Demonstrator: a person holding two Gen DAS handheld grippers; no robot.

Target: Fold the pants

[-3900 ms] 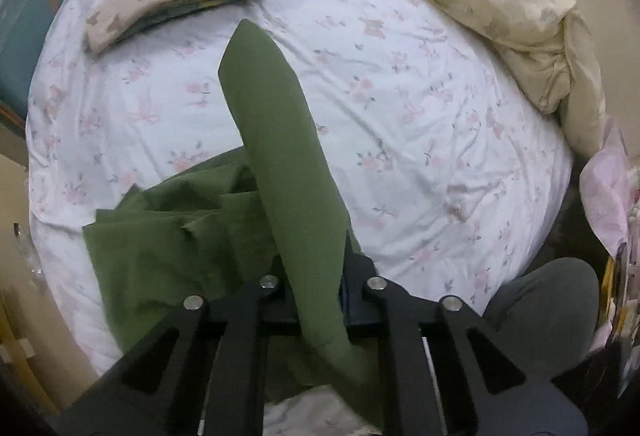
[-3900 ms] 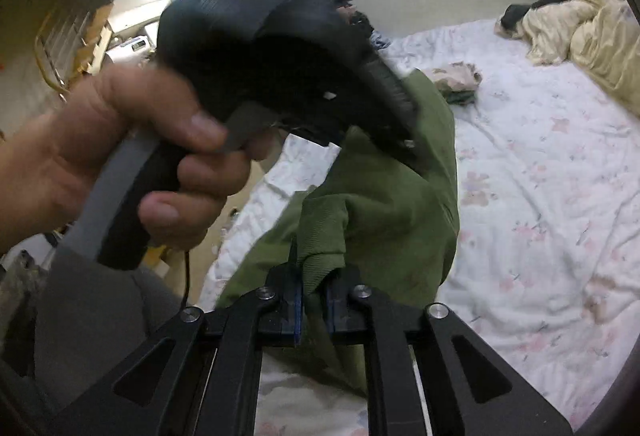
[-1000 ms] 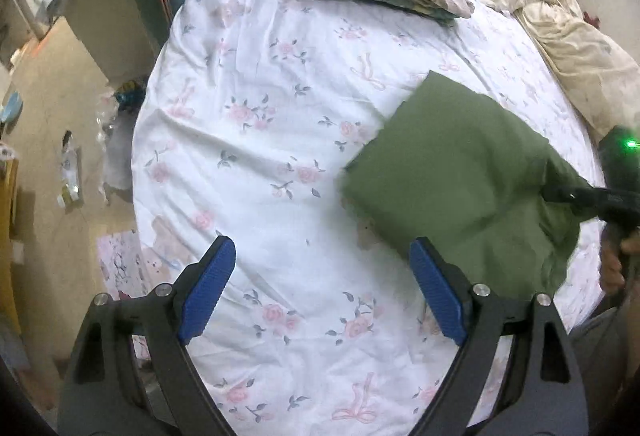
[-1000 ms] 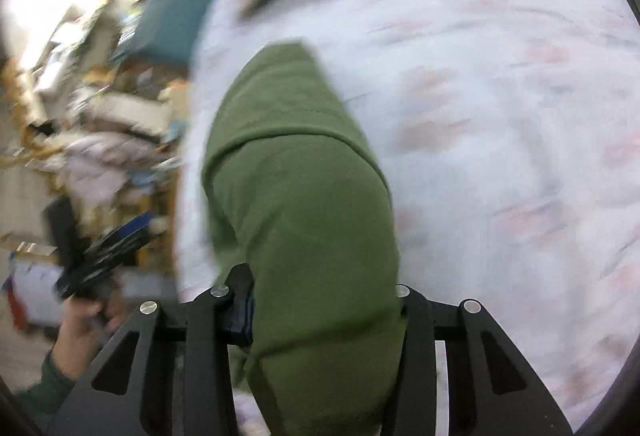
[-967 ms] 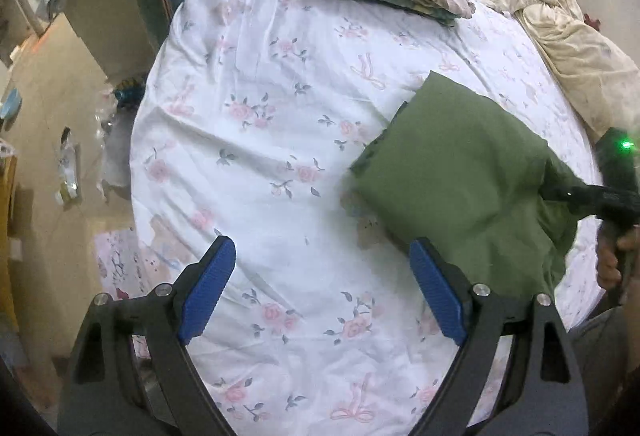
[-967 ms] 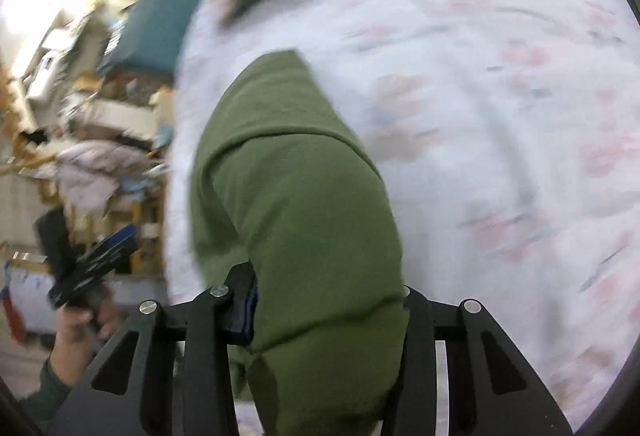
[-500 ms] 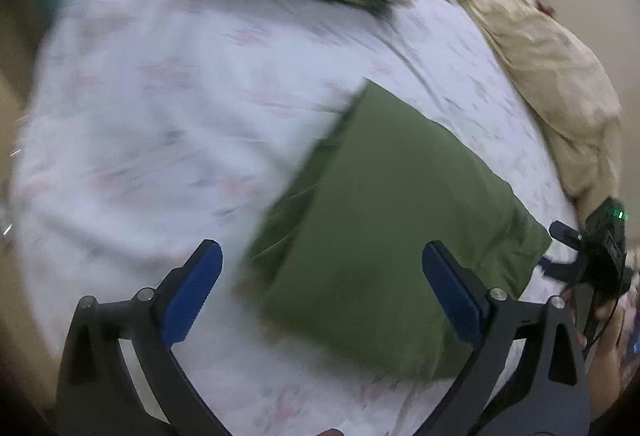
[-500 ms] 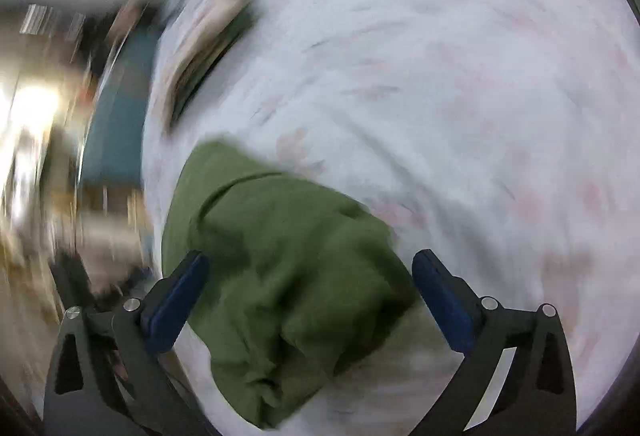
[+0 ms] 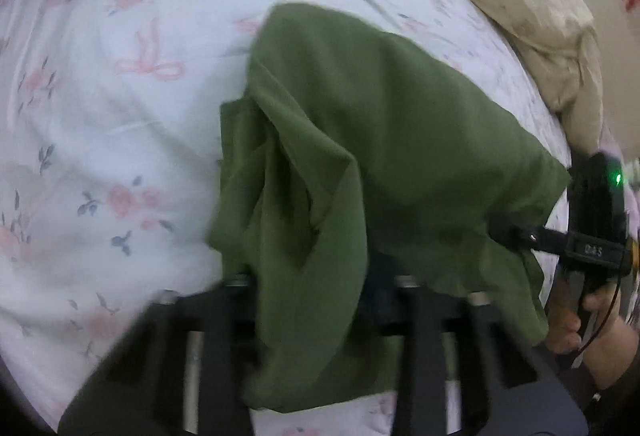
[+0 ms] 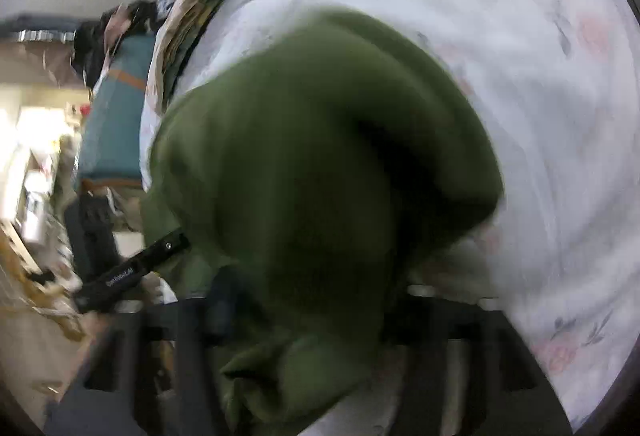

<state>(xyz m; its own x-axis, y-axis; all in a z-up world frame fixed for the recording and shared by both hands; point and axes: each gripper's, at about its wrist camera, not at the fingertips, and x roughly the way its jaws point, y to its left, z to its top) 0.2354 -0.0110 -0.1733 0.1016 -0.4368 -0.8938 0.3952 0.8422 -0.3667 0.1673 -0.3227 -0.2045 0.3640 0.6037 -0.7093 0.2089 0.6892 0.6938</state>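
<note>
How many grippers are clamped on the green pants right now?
2. The left gripper is shut on the green pants at their near edge; the right gripper is shut on the far-right corner.

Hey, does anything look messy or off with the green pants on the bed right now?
Yes. The green pants are bunched, not flat: loose folds gape along their left edge, and fabric drapes over the left gripper and right gripper, both seemingly gripping it, above the floral sheet.

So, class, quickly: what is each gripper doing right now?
Left gripper: shut on the green pants.
Right gripper: shut on the green pants.
</note>
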